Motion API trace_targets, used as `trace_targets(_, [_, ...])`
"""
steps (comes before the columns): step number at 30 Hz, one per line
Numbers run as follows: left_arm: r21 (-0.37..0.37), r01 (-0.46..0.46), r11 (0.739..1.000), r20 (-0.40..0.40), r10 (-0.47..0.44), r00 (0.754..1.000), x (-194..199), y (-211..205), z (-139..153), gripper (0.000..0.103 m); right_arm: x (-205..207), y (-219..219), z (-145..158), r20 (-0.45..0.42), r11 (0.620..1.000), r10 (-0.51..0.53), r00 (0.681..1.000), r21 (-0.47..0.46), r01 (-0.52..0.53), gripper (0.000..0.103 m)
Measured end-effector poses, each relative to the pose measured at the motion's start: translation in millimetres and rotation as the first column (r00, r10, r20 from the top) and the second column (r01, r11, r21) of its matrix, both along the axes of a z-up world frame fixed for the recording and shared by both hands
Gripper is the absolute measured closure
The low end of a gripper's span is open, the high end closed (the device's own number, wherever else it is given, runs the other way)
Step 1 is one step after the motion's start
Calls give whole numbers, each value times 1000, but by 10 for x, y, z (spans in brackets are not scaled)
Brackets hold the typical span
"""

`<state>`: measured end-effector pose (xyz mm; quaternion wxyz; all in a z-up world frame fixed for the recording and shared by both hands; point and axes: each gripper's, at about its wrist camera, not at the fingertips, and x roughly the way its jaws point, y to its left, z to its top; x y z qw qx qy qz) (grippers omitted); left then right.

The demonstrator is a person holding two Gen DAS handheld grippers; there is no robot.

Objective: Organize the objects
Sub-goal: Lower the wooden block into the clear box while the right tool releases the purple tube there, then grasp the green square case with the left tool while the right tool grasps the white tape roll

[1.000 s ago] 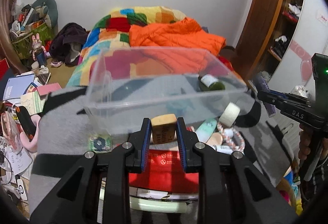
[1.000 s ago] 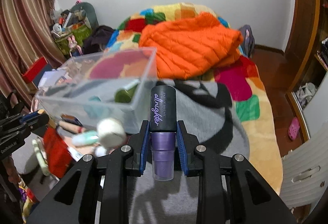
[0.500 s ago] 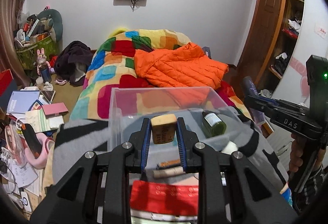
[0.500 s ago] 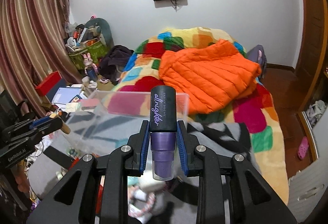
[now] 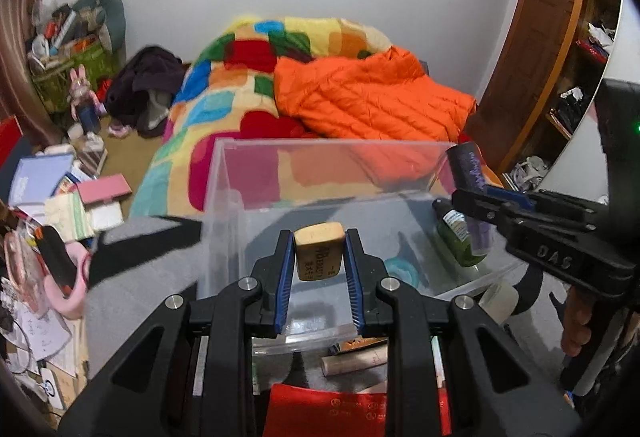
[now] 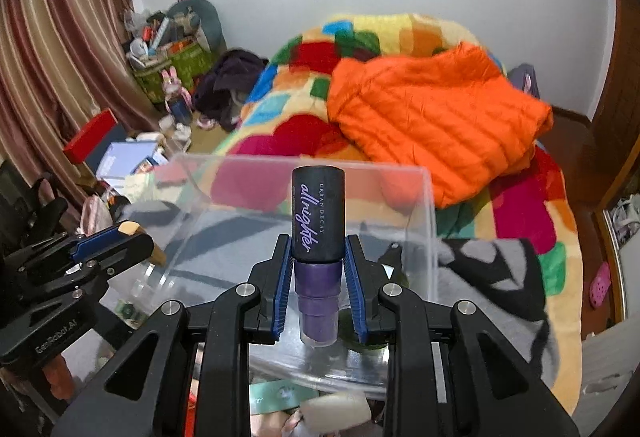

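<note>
Bottle (image 6: 318, 233) of purple setting spray, gripped upright in right claw (image 6: 318, 269) at the join of black cap and body, poised over the clear bin (image 6: 420, 221) on the bed. Probably light, rigid, smooth-sided (cap could slip off if pinched too high), so better held lower on the body. Wooden block (image 5: 319, 251) clamped flat in left claw (image 5: 319, 265), above the bin's near wall; likely stiff, light, easy to hold. Green bottle (image 5: 456, 237) lying inside already.
</note>
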<state>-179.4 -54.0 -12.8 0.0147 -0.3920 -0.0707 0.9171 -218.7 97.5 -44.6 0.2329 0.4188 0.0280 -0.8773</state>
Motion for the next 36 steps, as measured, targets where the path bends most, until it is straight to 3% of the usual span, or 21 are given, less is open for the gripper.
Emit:
trace_targets(7, [26,19,999,32,-20,999,-64,-4,-128,79,-57,-73,-213,47,997,40,998,57,-42,80])
trace_targets(13, [1,42,999,19,-42,999,-27,71,-72,75,-16,-161,-254,54,992,68,996,100,-73,80])
trace_targets(18, [2,42,999,-7,-42,999,64,63,30,58,30,-149,-158,36,991,73,997,107,-76,79])
trace_targets(24, [-5,33,999,-70,-33,997,274,-8,268,42,171,-55,87,-19,995,67,998,75,-65,65])
trace_targets(27, [-57,6,998,-115,-12,993,414,-72,397,31,278,17,225,-58,997,57,997,64,-53,59])
trace_targets(32, [-66,-38,997,-123,30,992,595,-308,463,22,477,162,374,-111,999,40,993,40,-36,50])
trace_targets(36, [-61,-55,997,-84,49,995,673,-447,364,22,611,265,375,-130,999,19,991,47,-13,48])
